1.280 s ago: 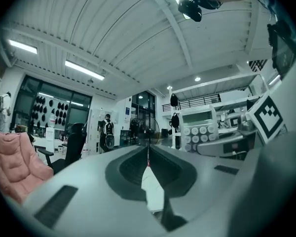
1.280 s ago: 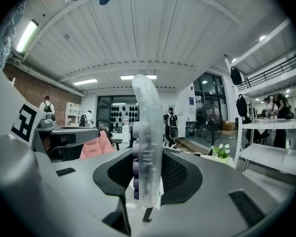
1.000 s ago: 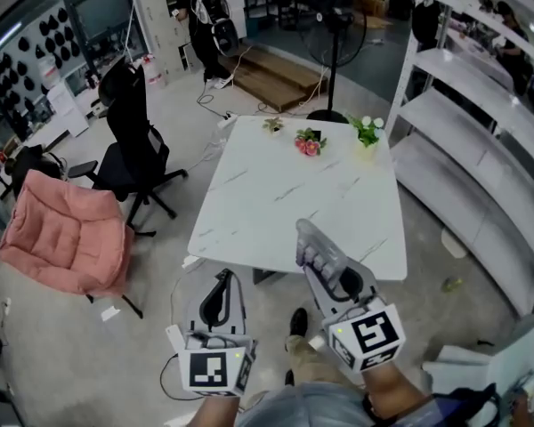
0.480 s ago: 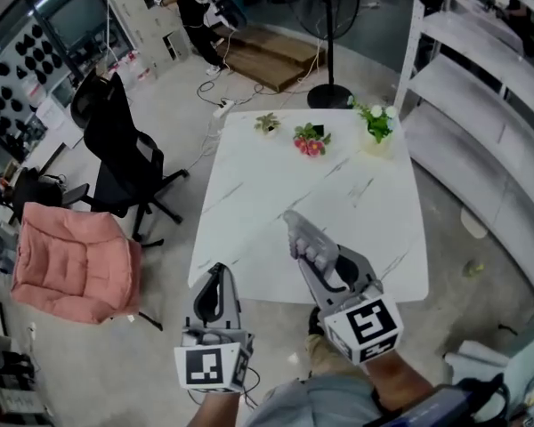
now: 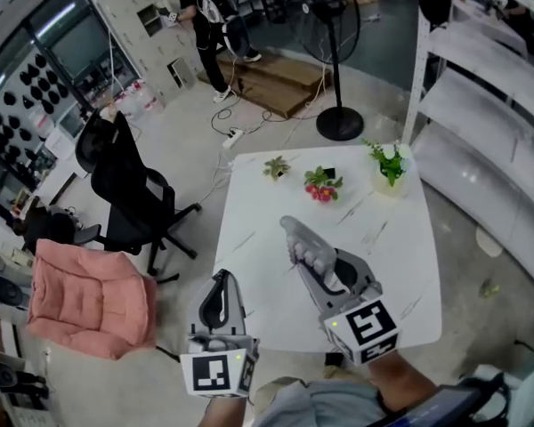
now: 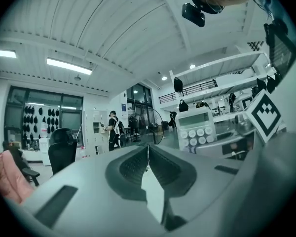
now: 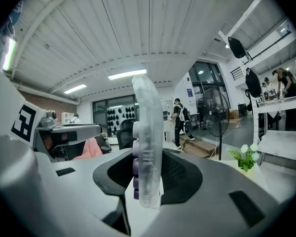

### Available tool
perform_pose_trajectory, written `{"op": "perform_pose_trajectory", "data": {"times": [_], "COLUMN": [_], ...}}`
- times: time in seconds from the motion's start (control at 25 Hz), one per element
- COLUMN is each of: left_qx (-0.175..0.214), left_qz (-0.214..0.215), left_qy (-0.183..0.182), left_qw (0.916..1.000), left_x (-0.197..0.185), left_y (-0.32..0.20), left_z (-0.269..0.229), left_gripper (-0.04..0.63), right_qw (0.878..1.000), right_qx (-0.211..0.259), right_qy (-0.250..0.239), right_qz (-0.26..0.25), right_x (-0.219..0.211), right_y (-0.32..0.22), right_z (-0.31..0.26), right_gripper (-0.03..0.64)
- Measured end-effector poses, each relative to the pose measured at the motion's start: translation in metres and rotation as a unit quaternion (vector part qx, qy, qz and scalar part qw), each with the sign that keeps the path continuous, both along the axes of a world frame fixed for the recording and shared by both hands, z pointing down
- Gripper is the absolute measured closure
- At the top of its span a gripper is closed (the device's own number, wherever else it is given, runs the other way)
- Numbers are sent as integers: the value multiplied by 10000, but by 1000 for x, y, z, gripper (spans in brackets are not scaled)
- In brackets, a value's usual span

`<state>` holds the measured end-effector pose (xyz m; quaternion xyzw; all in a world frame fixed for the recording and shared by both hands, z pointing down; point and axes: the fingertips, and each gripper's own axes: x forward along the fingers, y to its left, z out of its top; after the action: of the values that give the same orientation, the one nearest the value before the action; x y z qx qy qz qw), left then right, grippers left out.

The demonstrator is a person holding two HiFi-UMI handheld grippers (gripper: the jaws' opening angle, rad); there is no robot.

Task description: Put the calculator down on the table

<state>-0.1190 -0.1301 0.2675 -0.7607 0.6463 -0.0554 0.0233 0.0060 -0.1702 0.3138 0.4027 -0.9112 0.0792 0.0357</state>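
1. Our right gripper (image 7: pixel 147 184) has its jaws half closed on the lower end of the calculator (image 7: pixel 148 137). It clamps the calculator edge-on, keys facing our left.
2. Our left gripper (image 6: pixel 148 163) has its jaws pressed together with nothing between them. It hangs just off the table's near left corner.
3. In the head view the calculator (image 5: pixel 304 249) sticks forward out of the right gripper (image 5: pixel 327 278), in the air over the near half of the table (image 5: pixel 258 229).
4. The grip is on one end of smooth plastic, so most of the body hangs out unsupported. We judge that a tilt could let it pivot or slip.
5. If we let go before it meets the top, it would fall and could bounce off the near edge.
6. The flowers (image 5: pixel 321 186) and potted plant (image 5: pixel 390 167) line the far edge, well clear unless we overreach.
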Motion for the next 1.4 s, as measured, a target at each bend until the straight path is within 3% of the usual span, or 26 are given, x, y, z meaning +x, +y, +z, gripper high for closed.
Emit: {"op": "perform_pose_trajectory", "data": {"times": [0.16,0.32,0.56,1.0,1.4], "left_qx": [260,105,113,-401,-901], "left_qz": [-80,-270,-54,-61,104], "left_qy": [-20,62,136,265,441], "left_qw": [9996,9996,9998,9988,9949], "left_x": [-13,-38,-59,-104,-122], "left_y": [-14,-26,-50,-83,-96], "left_z": [-14,-1,7,51,92], "left_gripper": [581,581,581,581,581], "right_qw": [9999,9998,9995,9958,9846], "right_qx": [34,-13,-195,-754,-1523], "right_qy": [-6,74,234,517,857], "right_qz": [-112,-185,-118,-16,50], "right_x": [-16,-37,-64,-104,-118], "right_y": [-17,-30,-47,-69,-69], "right_z": [-4,0,16,77,146], "right_gripper": [468,468,468,468,468]}}
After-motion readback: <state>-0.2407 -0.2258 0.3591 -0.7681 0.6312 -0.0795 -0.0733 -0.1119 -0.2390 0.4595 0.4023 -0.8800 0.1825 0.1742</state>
